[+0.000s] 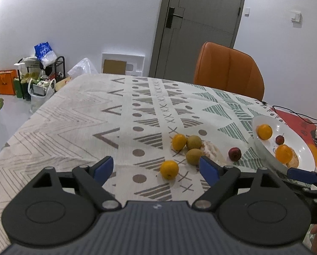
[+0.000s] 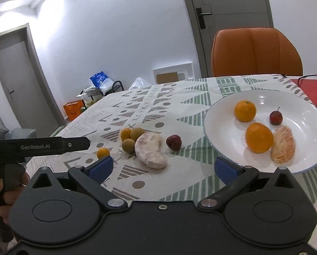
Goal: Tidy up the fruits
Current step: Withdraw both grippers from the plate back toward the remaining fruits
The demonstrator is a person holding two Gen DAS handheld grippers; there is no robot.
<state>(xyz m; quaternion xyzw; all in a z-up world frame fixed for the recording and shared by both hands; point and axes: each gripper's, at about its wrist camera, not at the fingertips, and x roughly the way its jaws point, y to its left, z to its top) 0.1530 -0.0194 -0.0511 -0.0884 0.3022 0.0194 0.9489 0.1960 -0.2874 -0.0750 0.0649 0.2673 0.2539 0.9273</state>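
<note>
A white plate (image 2: 302,104) holds two oranges (image 2: 259,137), a small red fruit (image 2: 275,117) and a peeled pomelo segment (image 2: 283,147). On the cloth lie a near orange (image 1: 169,169), a far orange (image 1: 179,141), two green-brown kiwis (image 1: 194,156), a peeled pomelo segment (image 2: 151,150) and a dark red fruit (image 2: 173,142). My left gripper (image 1: 156,170) is open and empty just short of the near orange. My right gripper (image 2: 163,167) is open and empty in front of the loose pomelo segment, left of the plate. The plate also shows in the left wrist view (image 1: 302,148).
The table wears a patterned cloth (image 1: 73,127). An orange chair (image 1: 228,70) stands at the far edge. A black cable (image 1: 294,114) and a red mat (image 2: 313,89) lie at the far right. Bags and boxes (image 1: 37,78) sit on the floor at the left.
</note>
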